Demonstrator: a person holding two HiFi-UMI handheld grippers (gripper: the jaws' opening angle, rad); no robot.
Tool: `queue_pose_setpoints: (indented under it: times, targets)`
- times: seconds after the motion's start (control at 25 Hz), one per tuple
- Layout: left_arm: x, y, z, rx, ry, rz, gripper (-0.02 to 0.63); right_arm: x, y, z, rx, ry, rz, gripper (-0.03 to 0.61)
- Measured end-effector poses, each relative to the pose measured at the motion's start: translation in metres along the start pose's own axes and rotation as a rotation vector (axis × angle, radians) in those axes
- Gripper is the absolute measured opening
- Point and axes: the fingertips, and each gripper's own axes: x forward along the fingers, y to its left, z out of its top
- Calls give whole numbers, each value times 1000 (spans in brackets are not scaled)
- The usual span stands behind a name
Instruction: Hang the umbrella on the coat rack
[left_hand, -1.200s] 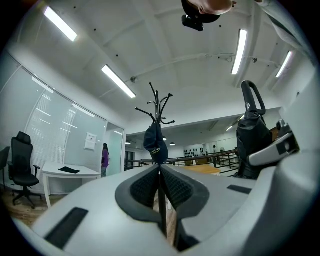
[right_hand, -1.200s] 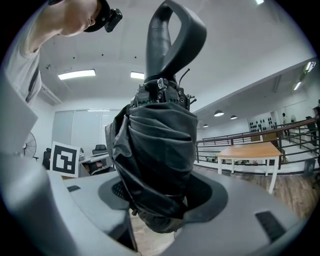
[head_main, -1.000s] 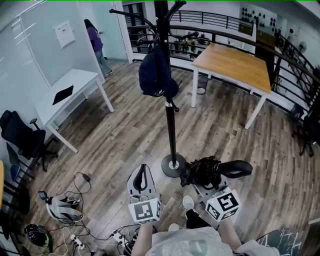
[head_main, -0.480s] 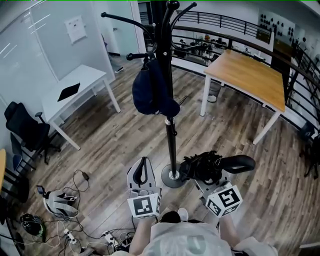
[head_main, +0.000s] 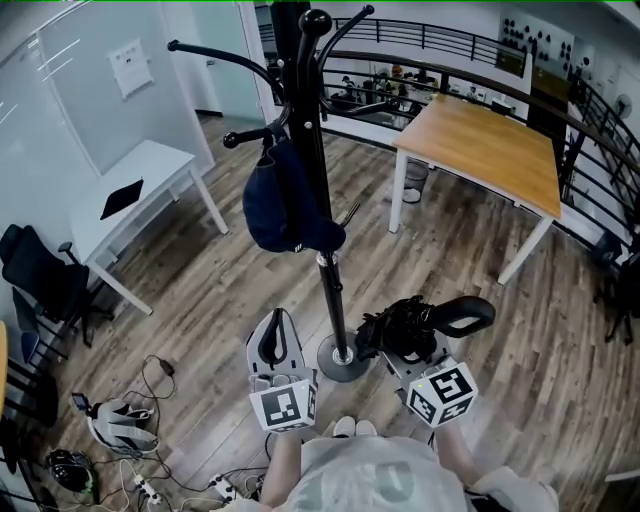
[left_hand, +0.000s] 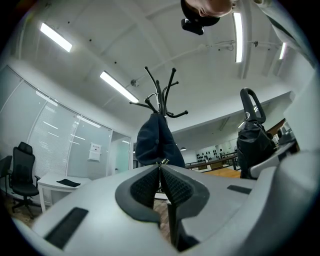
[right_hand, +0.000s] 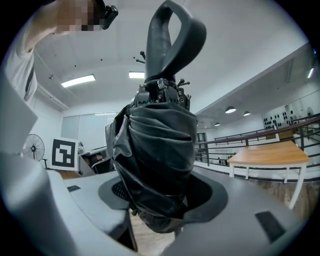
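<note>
A folded black umbrella (head_main: 405, 328) with a looped handle (head_main: 462, 315) lies level in my right gripper (head_main: 400, 345), whose jaws are shut on its bundled canopy (right_hand: 155, 160); the handle loop (right_hand: 172, 35) stands up above the canopy in the right gripper view. The black coat rack (head_main: 318, 190) stands just ahead, its round base (head_main: 342, 358) between my two grippers. A dark blue cap (head_main: 283, 205) hangs from one of its arms. My left gripper (head_main: 275, 345) is shut with nothing in it, left of the base, and the rack (left_hand: 159, 97) shows beyond its jaws.
A wooden-topped table (head_main: 490, 145) stands at the back right, a white desk (head_main: 130, 195) at the left. A black office chair (head_main: 40, 275) sits at the far left. Cables and headsets (head_main: 120, 425) lie on the floor at the lower left. Black railing (head_main: 440, 45) runs behind.
Both grippers and the umbrella have come closer to the coat rack; its base now lies between them and its arms reach higher in the head view.
</note>
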Motion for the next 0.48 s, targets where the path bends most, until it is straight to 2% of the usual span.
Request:
queue_pose_setpoints:
  times: [0.32, 0.48]
  targets:
    - [18, 8, -5, 6, 4, -26, 32, 18, -5, 7, 3, -1, -12, 275]
    - [29, 11, -2, 10, -5, -36, 32, 26, 8, 35, -31, -5, 66, 275]
